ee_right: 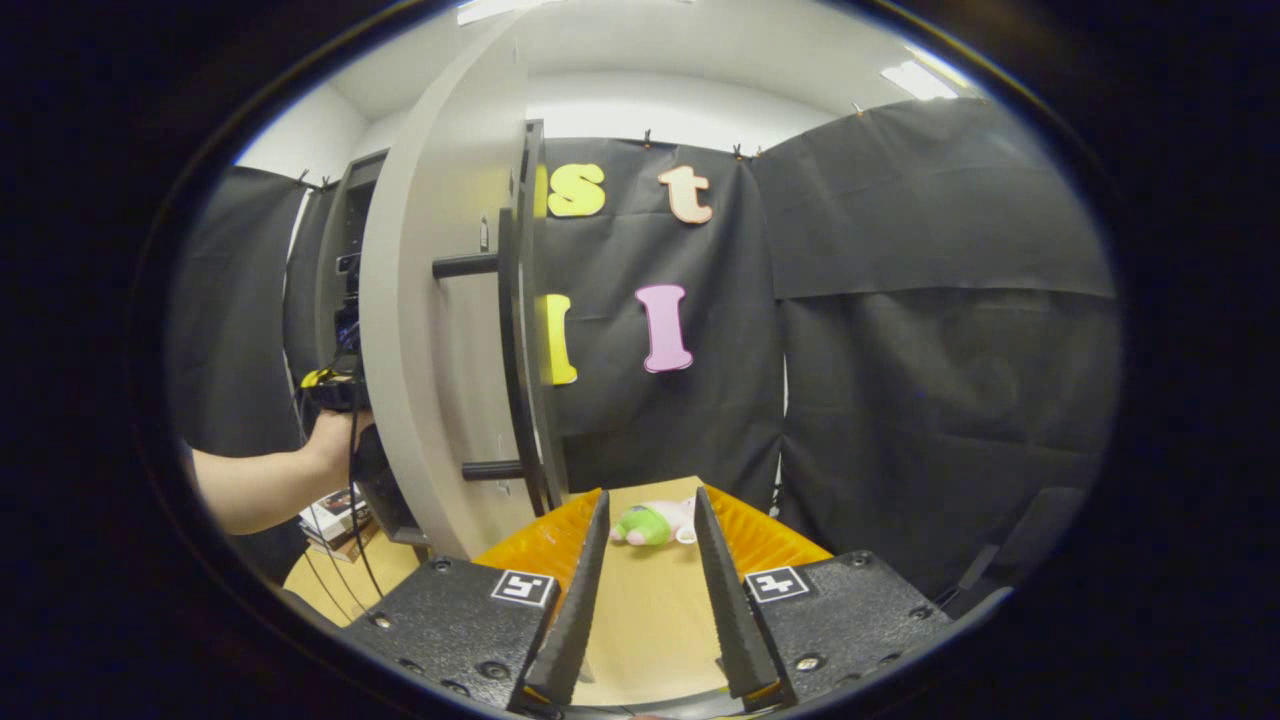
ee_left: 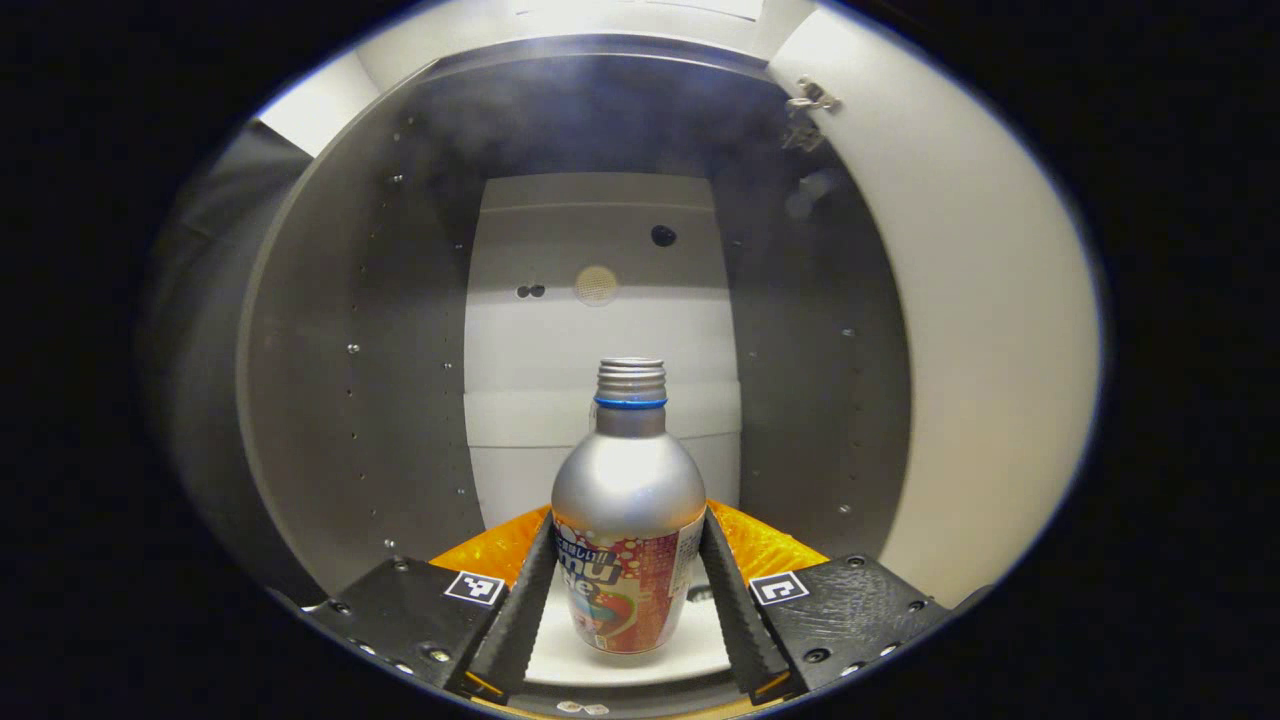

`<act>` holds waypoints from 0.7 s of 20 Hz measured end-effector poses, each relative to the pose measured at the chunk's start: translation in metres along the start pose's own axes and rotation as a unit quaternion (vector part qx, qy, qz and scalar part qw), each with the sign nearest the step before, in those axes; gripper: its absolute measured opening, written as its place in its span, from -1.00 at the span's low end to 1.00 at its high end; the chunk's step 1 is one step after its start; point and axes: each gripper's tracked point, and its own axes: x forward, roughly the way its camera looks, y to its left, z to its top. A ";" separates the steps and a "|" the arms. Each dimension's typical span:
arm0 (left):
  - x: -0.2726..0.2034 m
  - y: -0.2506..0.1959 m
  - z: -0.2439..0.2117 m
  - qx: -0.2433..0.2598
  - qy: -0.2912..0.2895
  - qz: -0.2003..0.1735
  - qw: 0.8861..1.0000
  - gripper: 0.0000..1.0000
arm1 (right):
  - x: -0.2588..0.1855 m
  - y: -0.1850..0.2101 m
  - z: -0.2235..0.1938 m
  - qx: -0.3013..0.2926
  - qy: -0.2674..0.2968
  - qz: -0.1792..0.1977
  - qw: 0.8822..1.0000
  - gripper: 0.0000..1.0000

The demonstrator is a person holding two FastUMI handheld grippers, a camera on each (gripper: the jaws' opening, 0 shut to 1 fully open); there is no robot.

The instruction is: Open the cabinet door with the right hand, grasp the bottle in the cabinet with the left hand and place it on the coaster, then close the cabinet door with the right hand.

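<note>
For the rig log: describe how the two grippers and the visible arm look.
Both the left gripper and right gripper have long ribbed fingers on textured black blocks with square black-and-white tags and orange parts behind. The person's forearm is bare, unsleeved, with thin cables hanging beside it.

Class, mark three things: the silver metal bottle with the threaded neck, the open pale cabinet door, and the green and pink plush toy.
Silver metal bottle (ee_left: 625, 490): left gripper view, rounded shoulder.
Pale cabinet door (ee_right: 425, 330): right gripper view, flat face.
Green and pink plush toy (ee_right: 648, 524): right gripper view, green body.
</note>
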 end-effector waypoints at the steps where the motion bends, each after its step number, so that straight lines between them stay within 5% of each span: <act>1: -0.014 -0.002 0.000 -0.003 0.002 -0.001 1.000 0.48 | 0.001 -0.003 0.001 -0.001 -0.003 0.003 1.000 0.13; 5: -0.064 -0.001 0.005 -0.031 0.002 0.005 0.999 0.48 | 0.011 -0.008 0.002 -0.009 -0.003 0.023 1.000 0.12; 13: -0.159 0.065 -0.027 -0.024 0.014 0.079 0.997 0.58 | 0.028 0.000 -0.001 -0.023 0.000 0.076 0.997 0.12; 14: -0.169 0.074 -0.034 -0.014 0.015 0.087 0.996 0.48 | 0.032 0.001 -0.001 -0.026 0.001 0.080 0.996 0.12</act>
